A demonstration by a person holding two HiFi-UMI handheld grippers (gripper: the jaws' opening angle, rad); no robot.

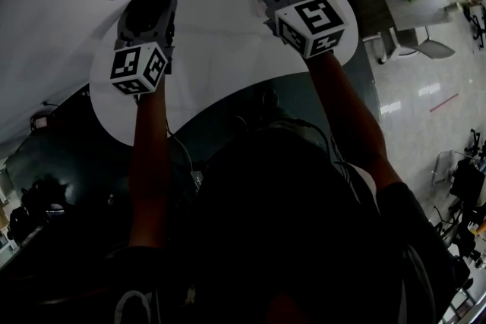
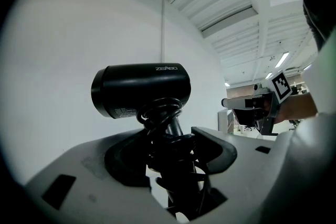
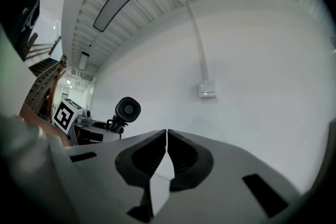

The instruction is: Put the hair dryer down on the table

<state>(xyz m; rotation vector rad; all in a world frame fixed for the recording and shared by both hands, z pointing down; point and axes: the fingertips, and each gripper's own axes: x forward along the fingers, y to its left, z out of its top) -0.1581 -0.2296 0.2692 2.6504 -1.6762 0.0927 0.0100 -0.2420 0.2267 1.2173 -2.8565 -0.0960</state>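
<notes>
**Hair dryer held aloft over white table, second gripper shut and empty**

A person's left gripper (image 2: 173,150) clamps the handle of a black hair dryer (image 2: 142,91), its jaws drawn in tight on the handle and on the dark cord (image 2: 160,113) coiled around it. The dryer stands upright in the grip, with the barrel lying level across the top and pale lettering showing on its side. In the head view it sits at the far edge of a round white table (image 1: 220,49), raised in the gripper rather than lying on the surface. Whether any part of it touches the tabletop cannot be told from here. The left gripper view shows only a plain white wall (image 2: 68,60) behind it.

The right gripper (image 3: 167,150) is held out level beside the left one and well apart from the dryer. Its two dark-padded jaws meet tip to tip, with nothing between them. A small white box (image 3: 207,89) with a conduit running up from it is mounted on the wall ahead of it. Each gripper carries its marker cube (image 1: 138,66) near the wrist, and both bare forearms (image 1: 148,155) reach forward from the bottom of the head view over the table's near rim
</notes>
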